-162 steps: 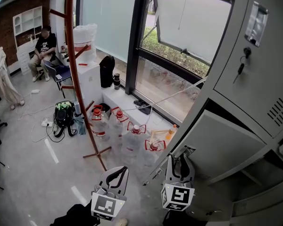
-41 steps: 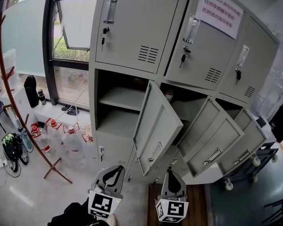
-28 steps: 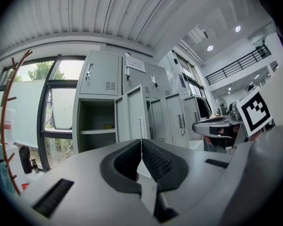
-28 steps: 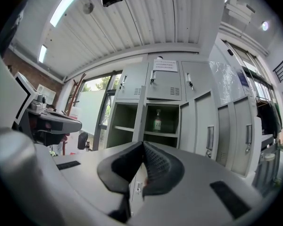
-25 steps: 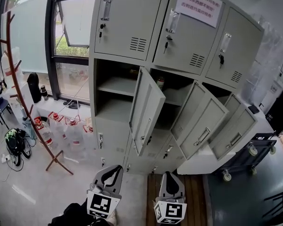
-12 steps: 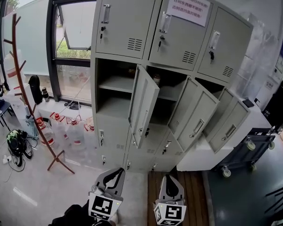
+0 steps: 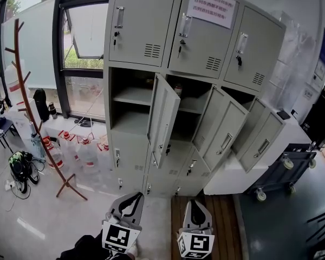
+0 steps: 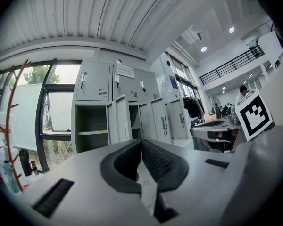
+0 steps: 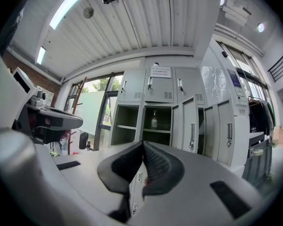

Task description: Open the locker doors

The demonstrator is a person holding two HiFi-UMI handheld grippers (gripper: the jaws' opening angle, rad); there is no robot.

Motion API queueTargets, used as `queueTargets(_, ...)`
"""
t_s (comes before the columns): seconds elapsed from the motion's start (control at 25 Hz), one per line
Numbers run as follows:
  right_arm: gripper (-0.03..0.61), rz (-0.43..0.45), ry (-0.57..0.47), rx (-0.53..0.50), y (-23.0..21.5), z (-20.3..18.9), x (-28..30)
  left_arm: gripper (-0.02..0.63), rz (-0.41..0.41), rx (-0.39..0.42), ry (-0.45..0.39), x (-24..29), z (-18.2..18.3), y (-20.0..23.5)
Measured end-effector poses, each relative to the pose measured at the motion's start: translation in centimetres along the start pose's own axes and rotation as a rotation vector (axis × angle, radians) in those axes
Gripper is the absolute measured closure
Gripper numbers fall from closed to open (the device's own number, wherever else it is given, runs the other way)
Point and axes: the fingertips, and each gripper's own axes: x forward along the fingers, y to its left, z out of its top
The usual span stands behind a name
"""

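Flat grey sheet-metal lockers [image 7: 143, 34] stand ahead of both grippers, 3 middle-row doors [image 7: 163, 118] swung open. Left gripper [image 7: 134, 198] and right gripper [image 7: 195, 203], ribbed jaws pressed together, grip nothing above smooth pale floor [image 7: 38, 210].

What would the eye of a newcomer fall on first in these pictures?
The grey locker bank fills the middle of the head view: its top doors are shut, one bearing a paper notice, while three middle-row doors stand open. Left of it rises a red-brown coat stand; at the bottom edge the left tongs and right tongs are shut and empty.
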Motion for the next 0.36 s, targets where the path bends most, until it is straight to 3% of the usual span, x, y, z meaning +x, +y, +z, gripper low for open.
queueTargets(0.36, 0.564, -0.006, 0.004, -0.001, -0.13, -0.17, -0.43, 0.589, -0.004, 0.007, 0.003, -0.24, -0.05, -0.33)
